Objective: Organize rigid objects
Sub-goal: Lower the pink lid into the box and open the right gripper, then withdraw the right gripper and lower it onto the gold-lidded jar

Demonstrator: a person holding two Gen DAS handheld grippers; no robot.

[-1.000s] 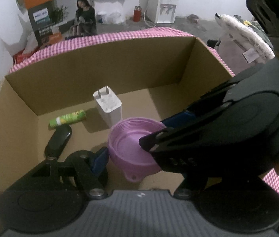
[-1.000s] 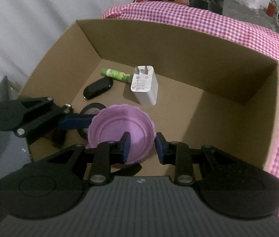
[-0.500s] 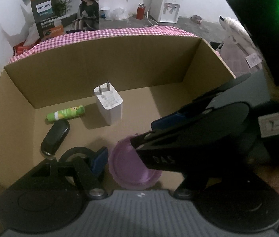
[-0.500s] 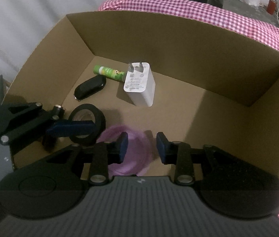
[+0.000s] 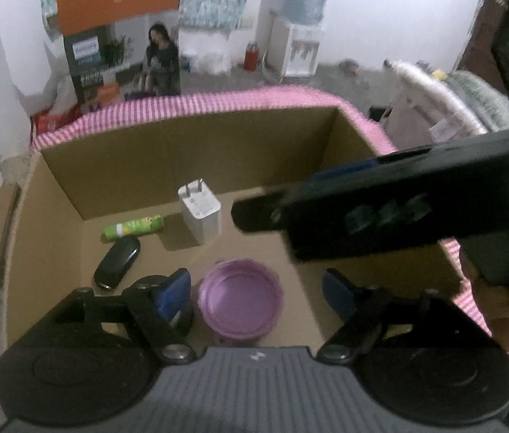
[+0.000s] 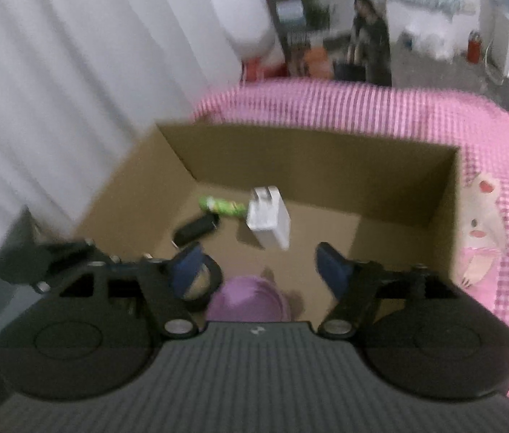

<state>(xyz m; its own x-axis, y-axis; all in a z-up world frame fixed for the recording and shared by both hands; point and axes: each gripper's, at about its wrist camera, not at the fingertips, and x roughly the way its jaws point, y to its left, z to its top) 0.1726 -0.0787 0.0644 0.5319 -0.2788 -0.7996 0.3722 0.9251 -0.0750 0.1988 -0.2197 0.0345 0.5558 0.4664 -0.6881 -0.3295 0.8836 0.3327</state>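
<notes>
One open brown cardboard box [image 5: 189, 155] fills the middle of the frame, and inside it the count runs to five things. One round purple plastic dish [image 5: 241, 301] at lower centre. One white wall charger block with two metal prongs [image 5: 201, 213] standing just above it. One green tube with a printed label [image 5: 134, 227] lying to the left of the charger. One black oval key-fob-like object [image 5: 117, 265] below the tube. One black ring of tape [image 6: 200, 281], half hidden, at the lower left. One pink-and-white checked cloth [image 6: 362, 108] under the box.
</notes>
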